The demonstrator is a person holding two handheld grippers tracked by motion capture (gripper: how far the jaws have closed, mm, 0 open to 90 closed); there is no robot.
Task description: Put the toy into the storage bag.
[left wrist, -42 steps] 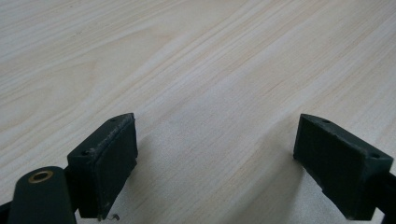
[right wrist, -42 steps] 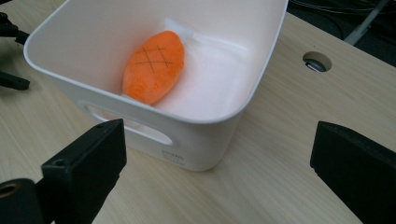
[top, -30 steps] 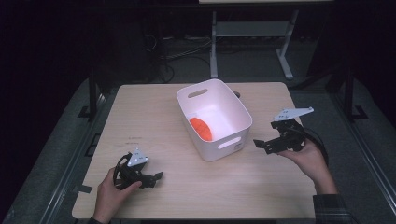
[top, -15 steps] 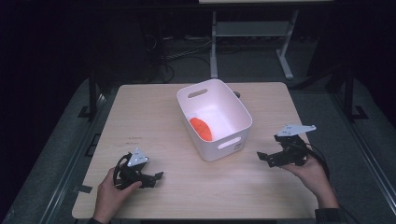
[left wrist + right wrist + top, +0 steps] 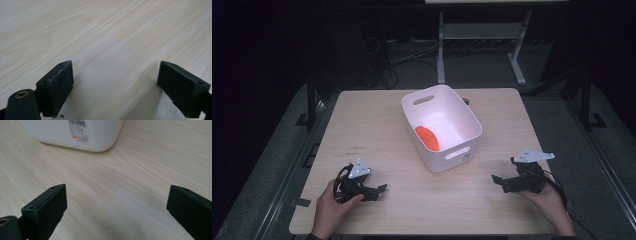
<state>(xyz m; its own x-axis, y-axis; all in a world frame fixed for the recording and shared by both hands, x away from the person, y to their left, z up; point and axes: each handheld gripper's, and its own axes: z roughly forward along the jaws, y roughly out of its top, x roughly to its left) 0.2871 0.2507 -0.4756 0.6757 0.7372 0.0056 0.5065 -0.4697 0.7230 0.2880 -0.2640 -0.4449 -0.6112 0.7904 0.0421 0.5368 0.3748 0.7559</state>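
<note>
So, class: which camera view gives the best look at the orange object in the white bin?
The high view: it looks down into the white bin, where the orange object lies. The right gripper view catches the bin's outer wall; the left shows bare table.

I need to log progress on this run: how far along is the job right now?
Done, it seems: the orange item lies inside the white bin. In hand: nothing; the left gripper and right gripper sit low over the wooden table, jaws open and empty. Left: seemingly nothing else to load.
</note>
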